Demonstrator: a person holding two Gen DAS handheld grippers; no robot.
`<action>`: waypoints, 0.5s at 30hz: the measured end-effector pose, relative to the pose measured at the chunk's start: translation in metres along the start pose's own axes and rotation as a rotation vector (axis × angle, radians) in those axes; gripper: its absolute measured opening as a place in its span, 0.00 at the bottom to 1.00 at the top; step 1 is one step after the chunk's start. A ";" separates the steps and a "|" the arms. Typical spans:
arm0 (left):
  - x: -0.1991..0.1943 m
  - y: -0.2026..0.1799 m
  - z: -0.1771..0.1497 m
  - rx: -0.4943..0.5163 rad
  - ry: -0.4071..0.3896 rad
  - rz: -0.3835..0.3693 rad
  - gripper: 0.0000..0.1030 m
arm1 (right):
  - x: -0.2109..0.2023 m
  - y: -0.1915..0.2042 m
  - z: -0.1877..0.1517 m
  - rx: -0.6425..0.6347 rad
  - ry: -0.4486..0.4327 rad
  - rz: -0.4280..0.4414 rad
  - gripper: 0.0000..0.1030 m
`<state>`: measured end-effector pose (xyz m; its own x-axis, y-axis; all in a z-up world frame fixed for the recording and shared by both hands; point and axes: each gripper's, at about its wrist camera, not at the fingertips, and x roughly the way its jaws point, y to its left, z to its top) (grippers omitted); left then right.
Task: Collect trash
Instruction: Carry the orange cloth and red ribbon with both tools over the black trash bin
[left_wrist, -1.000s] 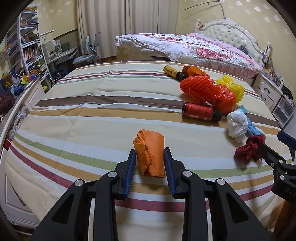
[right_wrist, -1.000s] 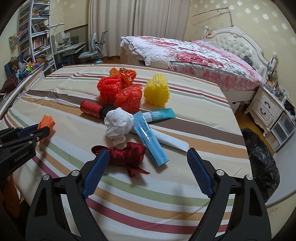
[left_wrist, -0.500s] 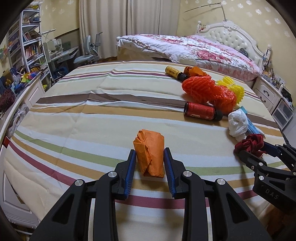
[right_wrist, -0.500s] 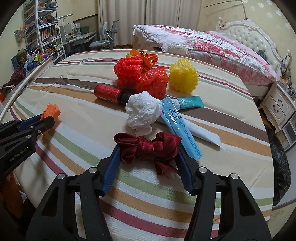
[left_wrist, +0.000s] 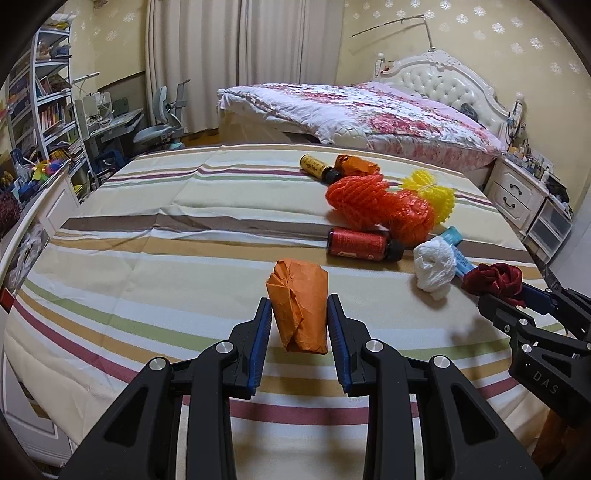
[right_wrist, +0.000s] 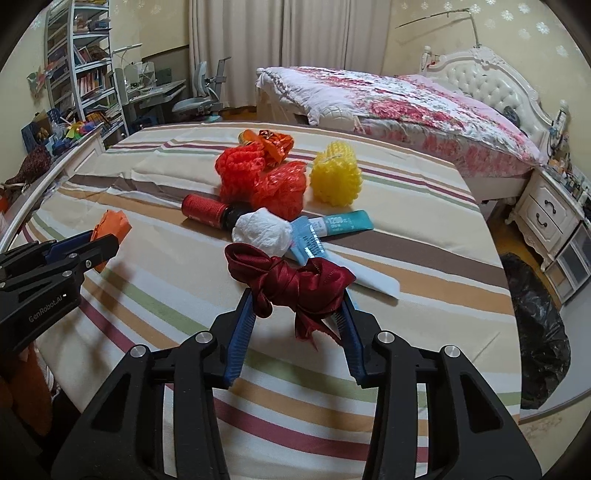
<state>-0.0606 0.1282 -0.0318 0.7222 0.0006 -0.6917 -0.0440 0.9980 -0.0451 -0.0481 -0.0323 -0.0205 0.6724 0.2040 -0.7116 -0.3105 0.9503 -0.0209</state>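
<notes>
My left gripper (left_wrist: 298, 314) is shut on a crumpled orange paper wad (left_wrist: 300, 308) and holds it just above the striped bedspread (left_wrist: 166, 236). My right gripper (right_wrist: 297, 312) is shut on a dark red ribbon bundle (right_wrist: 291, 280), lifted off the spread; it also shows in the left wrist view (left_wrist: 495, 278). On the spread lie a white tissue ball (right_wrist: 264, 230), blue tubes (right_wrist: 341, 223), a red bottle (right_wrist: 205, 210), red mesh bundles (right_wrist: 258, 177), a yellow foam net (right_wrist: 336, 177) and an orange wrapper (right_wrist: 275, 142).
A black trash bag (right_wrist: 535, 332) stands on the floor to the right of the striped bed. A second bed with a floral quilt (right_wrist: 388, 96) lies behind. White nightstands (right_wrist: 550, 214) are at the right, shelves and a desk (right_wrist: 110, 92) at the left.
My right gripper moved forward, shut on the red ribbon bundle and lifted it. My left gripper kept its hold on the orange paper wad and rose slightly.
</notes>
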 end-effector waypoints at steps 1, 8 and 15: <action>-0.002 -0.005 0.003 0.006 -0.011 -0.010 0.31 | -0.003 -0.006 0.001 0.011 -0.010 -0.012 0.41; -0.004 -0.052 0.020 0.065 -0.062 -0.097 0.31 | -0.015 -0.060 0.008 0.099 -0.055 -0.122 0.41; 0.004 -0.116 0.039 0.150 -0.093 -0.208 0.31 | -0.024 -0.129 0.003 0.212 -0.080 -0.271 0.41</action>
<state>-0.0254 0.0145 -0.0013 0.7658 -0.2068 -0.6089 0.2101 0.9754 -0.0670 -0.0217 -0.1587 0.0014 0.7645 -0.0521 -0.6425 0.0270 0.9984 -0.0488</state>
